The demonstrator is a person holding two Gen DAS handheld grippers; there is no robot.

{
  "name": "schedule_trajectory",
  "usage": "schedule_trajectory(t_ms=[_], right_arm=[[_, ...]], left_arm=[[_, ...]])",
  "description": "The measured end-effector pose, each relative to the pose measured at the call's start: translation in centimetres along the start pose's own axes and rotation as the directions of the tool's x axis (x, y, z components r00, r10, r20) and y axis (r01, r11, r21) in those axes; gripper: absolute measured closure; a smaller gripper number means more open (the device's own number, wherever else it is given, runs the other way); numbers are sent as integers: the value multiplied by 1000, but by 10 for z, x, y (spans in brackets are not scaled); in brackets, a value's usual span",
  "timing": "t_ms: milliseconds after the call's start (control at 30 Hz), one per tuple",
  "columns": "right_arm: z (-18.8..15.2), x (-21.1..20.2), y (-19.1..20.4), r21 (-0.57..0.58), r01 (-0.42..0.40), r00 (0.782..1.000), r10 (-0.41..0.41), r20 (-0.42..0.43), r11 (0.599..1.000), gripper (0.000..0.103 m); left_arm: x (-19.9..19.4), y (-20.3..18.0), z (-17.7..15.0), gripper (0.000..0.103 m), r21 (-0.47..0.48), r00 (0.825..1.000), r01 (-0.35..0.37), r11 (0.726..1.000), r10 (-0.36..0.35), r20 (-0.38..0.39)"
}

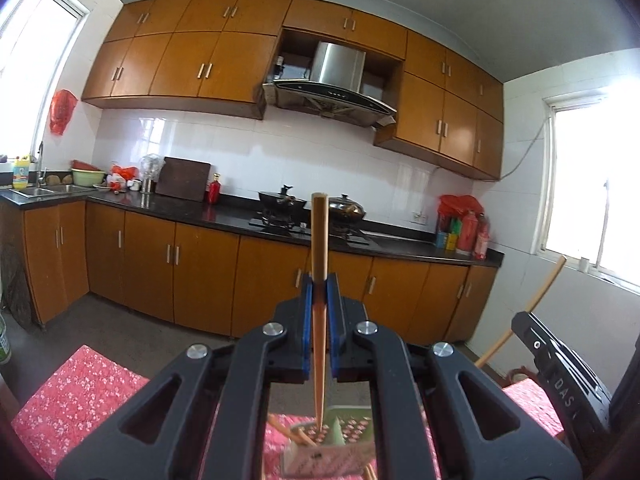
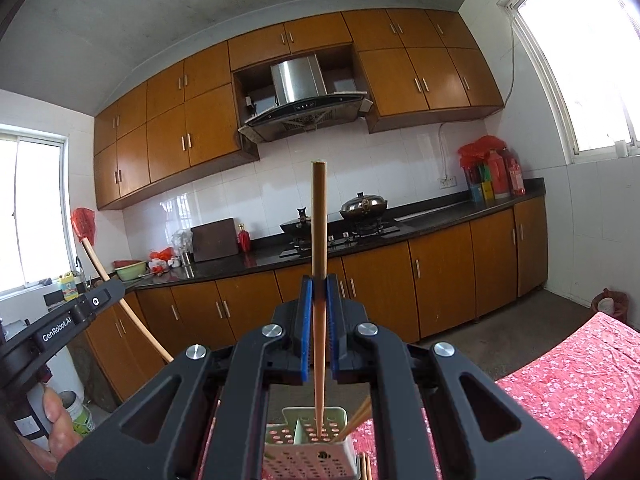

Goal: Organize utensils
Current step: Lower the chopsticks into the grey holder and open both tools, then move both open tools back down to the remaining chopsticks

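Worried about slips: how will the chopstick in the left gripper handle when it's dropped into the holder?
The chopstick looks stiff and light. It tapers and looks smooth, so it may slide between the left gripper pads. The perforated holder looks light and might tip.

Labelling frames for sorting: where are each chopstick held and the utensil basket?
left chopstick (image 1: 320,240), left wrist view, upper shaft.
right chopstick (image 2: 319,224), right wrist view, upper shaft.
utensil basket (image 2: 296,454), right wrist view, perforated front wall.

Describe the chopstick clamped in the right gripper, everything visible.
The chopstick is a slim, light brown stick, apparently wood or bamboo, thick and blunt at its top end and tapering downward. It stands upright, pinched between the blue pads of the right gripper. Its thin tip hangs over the perforated pale green utensil basket; contact there is unclear.
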State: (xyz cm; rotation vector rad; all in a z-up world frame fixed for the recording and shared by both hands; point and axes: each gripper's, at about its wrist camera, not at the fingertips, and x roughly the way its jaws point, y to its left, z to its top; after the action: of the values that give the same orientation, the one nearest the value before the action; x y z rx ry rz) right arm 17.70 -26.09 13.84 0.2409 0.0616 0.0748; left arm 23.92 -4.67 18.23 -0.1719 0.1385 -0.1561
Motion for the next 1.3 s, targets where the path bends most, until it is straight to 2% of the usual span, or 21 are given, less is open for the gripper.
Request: schedule_trajectory(t_ms=[233, 433, 600, 800, 933, 1033, 1133, 1200, 1233, 1267, 1300], right_arm=[[-30, 27, -2, -13, 11, 996, -12, -88, 1000, 95], [-34, 30, -2, -2, 5, 991, -5, -131, 1000, 95], [-27, 24, -2, -7, 11, 991, -12, -133, 1000, 95], [-14, -6, -3, -27, 26, 993, -29, -118, 999, 95], [-24, -29, -15, -29, 52, 986, -56, -160, 998, 95], [-51, -38, -29, -30, 72, 962, -77, -264, 997, 94], [-96, -37, -41, -28, 76, 907, -81, -414, 997, 94], [-134, -33, -48, -11, 80, 849, -74, -524, 997, 95], [-146, -32, -49, -3, 78, 829, -66, -555, 997, 94], [-165, -29, -51, 13, 75, 793, -52, -607, 997, 94], [-175, -28, -50, 19, 72, 777, -44, -628, 997, 95]], left_arm=[[39, 14, -27, 95, -44, 996, 11, 999, -14, -92], [43, 24, -37, 90, -39, 992, 15, 999, -20, -124], [31, 27, -34, 88, -39, 993, 7, 999, -12, -114], [-5, 42, -30, 83, -35, 994, -25, 999, 21, -106], [-33, 61, -42, 79, -14, 989, -66, 998, 63, -134], [-52, 84, -72, 76, 0, 972, -113, 994, 111, -208], [-55, 105, -107, 75, 19, 941, -140, 990, 139, -308], [-55, 118, -140, 75, 32, 903, -157, 987, 157, -400], [-54, 123, -155, 75, 37, 883, -161, 986, 161, -441], [-54, 126, -168, 75, 38, 865, -160, 986, 159, -476], [-53, 126, -178, 75, 37, 853, -160, 986, 157, -498]])
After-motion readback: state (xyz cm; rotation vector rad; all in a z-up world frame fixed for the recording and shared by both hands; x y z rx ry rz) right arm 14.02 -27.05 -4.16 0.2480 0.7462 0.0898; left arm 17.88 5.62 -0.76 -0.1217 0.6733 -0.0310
